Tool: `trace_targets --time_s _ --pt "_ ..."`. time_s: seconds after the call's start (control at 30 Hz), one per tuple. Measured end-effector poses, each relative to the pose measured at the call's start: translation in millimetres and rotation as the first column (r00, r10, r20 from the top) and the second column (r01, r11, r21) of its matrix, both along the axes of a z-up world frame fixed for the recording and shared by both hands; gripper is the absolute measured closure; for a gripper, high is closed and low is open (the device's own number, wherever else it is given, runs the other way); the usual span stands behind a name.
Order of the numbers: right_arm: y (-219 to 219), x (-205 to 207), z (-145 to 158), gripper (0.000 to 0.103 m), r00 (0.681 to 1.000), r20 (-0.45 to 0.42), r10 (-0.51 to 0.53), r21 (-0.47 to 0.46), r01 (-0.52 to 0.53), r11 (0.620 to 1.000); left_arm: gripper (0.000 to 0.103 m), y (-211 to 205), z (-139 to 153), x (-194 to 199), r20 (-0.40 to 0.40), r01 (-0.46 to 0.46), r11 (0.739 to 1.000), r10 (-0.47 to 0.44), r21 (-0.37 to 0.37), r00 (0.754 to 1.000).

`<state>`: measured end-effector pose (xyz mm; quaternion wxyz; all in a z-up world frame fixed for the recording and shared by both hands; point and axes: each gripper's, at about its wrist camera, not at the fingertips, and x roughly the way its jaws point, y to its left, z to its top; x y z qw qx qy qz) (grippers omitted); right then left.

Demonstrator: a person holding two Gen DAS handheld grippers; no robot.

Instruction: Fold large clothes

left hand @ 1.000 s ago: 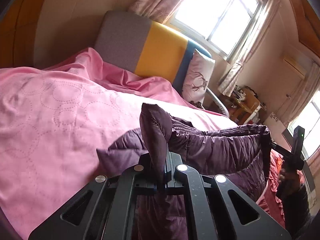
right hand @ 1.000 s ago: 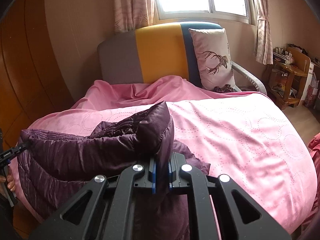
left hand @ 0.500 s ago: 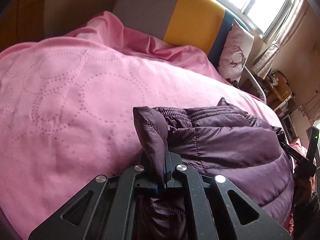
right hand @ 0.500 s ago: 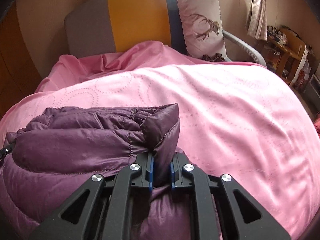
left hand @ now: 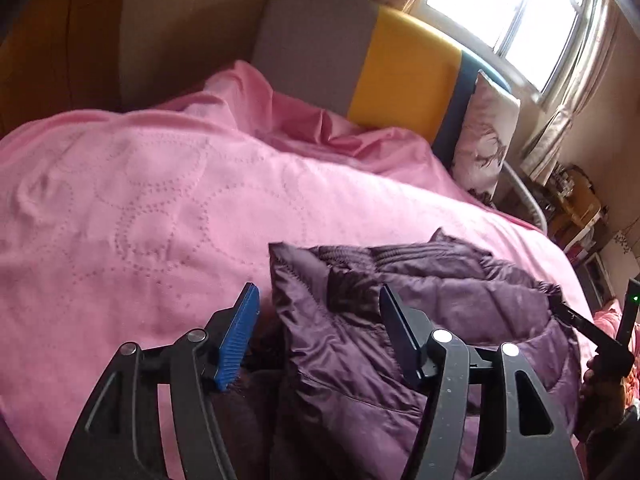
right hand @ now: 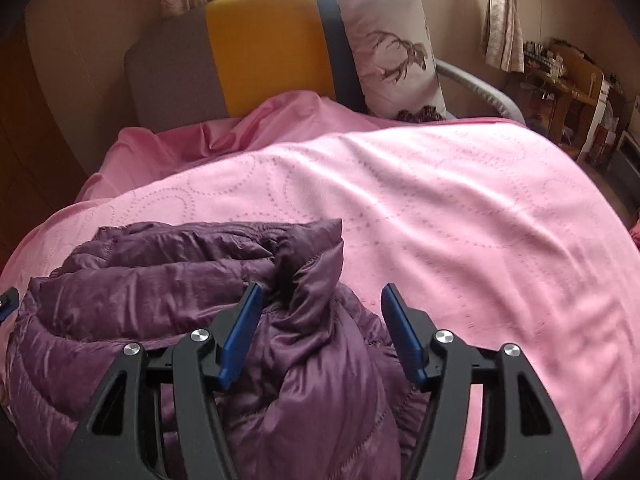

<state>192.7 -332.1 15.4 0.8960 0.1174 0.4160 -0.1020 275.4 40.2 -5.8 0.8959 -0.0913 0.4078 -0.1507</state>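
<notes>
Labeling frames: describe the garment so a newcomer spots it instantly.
Start at the bed's pink bedspread. At its near edge, between both open grippers, lies the purple quilted down jacket. It is the only dark, shiny, puffy item on the pink cloth.

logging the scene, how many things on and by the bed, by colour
purple: 1, jacket
pink: 1, bedspread
white: 1, deer pillow
grey, yellow and blue: 1, headboard
total: 4

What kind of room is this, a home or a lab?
Most likely a home bedroom: a bed under a pink bedspread, a deer-print pillow against the padded headboard, and a purple puffer jacket lying on the bed.
</notes>
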Motion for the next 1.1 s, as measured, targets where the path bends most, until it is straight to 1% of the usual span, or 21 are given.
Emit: trace_targets --time_s 0.03,0.1,0.13,0.17,0.23,0.3,0.33,0.37,0.4,0.43,0.47,0.5,0.57,0.67,0.7,0.77,0.8,0.87,0.93,1.03,1.1 --pt "7 -8 11 0.040 0.999 0.028 0.027 -0.005 -0.027 1.000 0.042 -2 12 -8 0.025 0.028 0.999 -0.028 -0.030 0.999" --pt "25 -18 26 0.040 0.994 0.055 0.097 0.010 -0.097 0.995 0.042 -15 24 -19 0.043 0.111 0.991 -0.108 -0.072 0.993" --pt "36 -22 31 0.040 0.989 0.060 0.137 0.022 -0.138 0.990 0.042 -28 27 -24 0.037 0.175 0.982 -0.173 -0.074 0.984" --pt "49 -24 32 0.040 0.981 0.054 0.186 0.046 -0.188 0.981 0.042 -37 27 -27 0.027 0.217 0.974 -0.215 -0.069 0.976" --pt "73 -24 27 0.042 0.968 0.027 0.248 0.075 -0.249 0.966 0.041 -61 19 -35 -0.010 0.294 0.954 -0.295 -0.055 0.955" --pt "97 -21 16 0.044 0.954 -0.021 0.299 0.055 -0.298 0.953 0.041 -77 7 -38 -0.055 0.339 0.940 -0.341 -0.046 0.938" --pt "107 -19 8 0.053 0.948 -0.052 0.315 0.040 -0.313 0.949 0.042 -84 -3 -41 -0.086 0.358 0.933 -0.361 -0.043 0.929" --pt "113 -18 0 0.071 0.941 -0.082 0.328 0.034 -0.326 0.945 0.055 -89 -10 -43 -0.106 0.368 0.929 -0.371 -0.043 0.923" --pt "119 -17 -6 0.081 0.934 -0.096 0.343 0.037 -0.341 0.939 0.071 -95 -16 -46 -0.114 0.375 0.927 -0.375 -0.024 0.920" --pt "123 -15 -9 0.097 0.931 -0.107 0.350 0.026 -0.349 0.937 0.080 -96 -20 -48 -0.113 0.381 0.925 -0.379 -0.003 0.918" --pt "127 -14 -11 0.103 0.928 -0.117 0.353 0.009 -0.355 0.935 0.097 -96 -22 -48 -0.115 0.385 0.923 -0.382 0.006 0.917" --pt "128 -14 -9 0.103 0.927 -0.118 0.355 -0.002 -0.358 0.934 0.103 -97 -21 -49 -0.111 0.384 0.923 -0.381 0.011 0.918" --pt "128 -13 -2 0.103 0.930 -0.099 0.353 -0.025 -0.357 0.934 0.103 -96 -13 -48 -0.082 0.370 0.929 -0.367 0.019 0.926" --pt "124 -10 12 0.103 0.942 -0.056 0.331 -0.045 -0.334 0.942 0.103 -95 0 -43 -0.044 0.335 0.942 -0.335 0.005 0.941" --pt "123 -8 14 0.103 0.945 -0.050 0.324 -0.045 -0.327 0.944 0.103 -96 1 -38 -0.039 0.324 0.946 -0.323 0.013 0.946" --pt "122 -1 12 0.103 0.945 -0.057 0.321 -0.056 -0.324 0.944 0.103 -98 -4 -33 -0.055 0.310 0.951 -0.308 0.017 0.950" --pt "123 2 8 0.103 0.945 -0.070 0.321 -0.066 -0.325 0.943 0.103 -99 -10 -30 -0.072 0.300 0.954 -0.298 0.020 0.952" --pt "124 9 -7 0.103 0.941 -0.112 0.321 -0.071 -0.330 0.942 0.103 -100 -31 -19 -0.131 0.283 0.959 -0.279 0.011 0.951" --pt "122 16 -26 0.103 0.942 -0.157 0.297 -0.070 -0.311 0.948 0.103 -97 -45 -16 -0.150 0.271 0.963 -0.269 -0.011 0.951" --pt "110 21 -45 0.103 0.947 -0.154 0.281 0.027 -0.280 0.960 0.103 -92 -55 -16 -0.157 0.253 0.966 -0.257 -0.045 0.954" --pt "106 19 -53 0.103 0.950 -0.135 0.280 0.044 -0.277 0.960 0.103 -93 -59 -18 -0.146 0.257 0.966 -0.260 -0.038 0.955"
